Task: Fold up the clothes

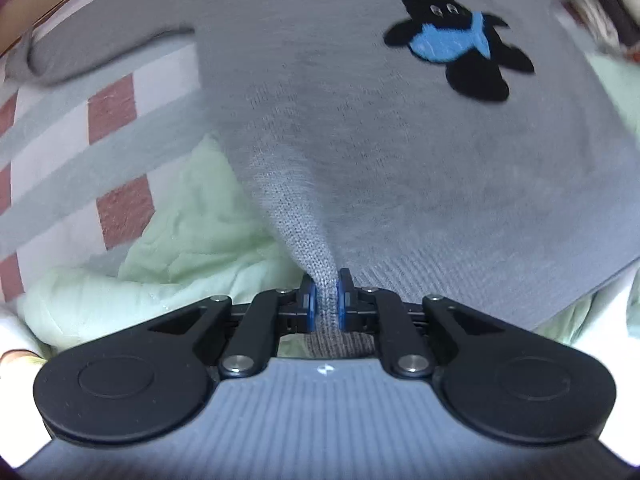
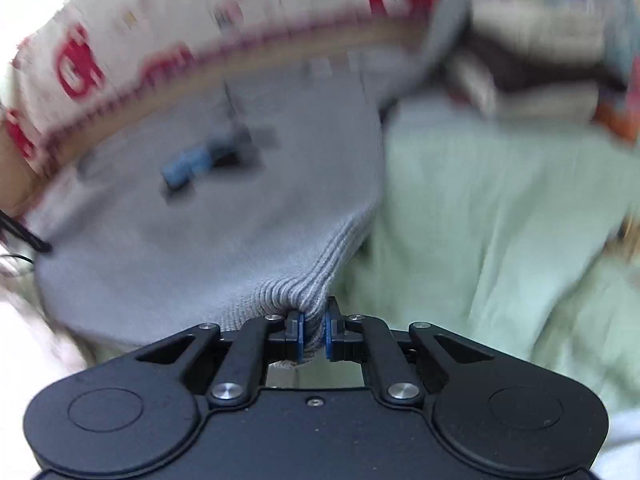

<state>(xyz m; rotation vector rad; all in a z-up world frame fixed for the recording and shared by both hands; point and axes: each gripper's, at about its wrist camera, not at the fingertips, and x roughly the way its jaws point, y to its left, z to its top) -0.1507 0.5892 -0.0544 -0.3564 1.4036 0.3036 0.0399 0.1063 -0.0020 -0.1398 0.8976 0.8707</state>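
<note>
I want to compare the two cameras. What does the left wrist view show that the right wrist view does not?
Only the left view: a sleeve and the checked sheet. Only the right view: a red-patterned cloth and stacked textiles. Both: the grey sweater, its black and blue animal patch, the green blanket, and tongs, left and right, shut on its hem.

No words, numbers or brand names are showing legibly in either view. The grey sweater [image 1: 360, 128] is carrying only a picture, a black cat holding a blue fish [image 1: 452, 40], with no lettering. The red marks on the cream cloth [image 2: 168, 12] in the right wrist view are appearing too blurred to read as letters or signs.
</note>
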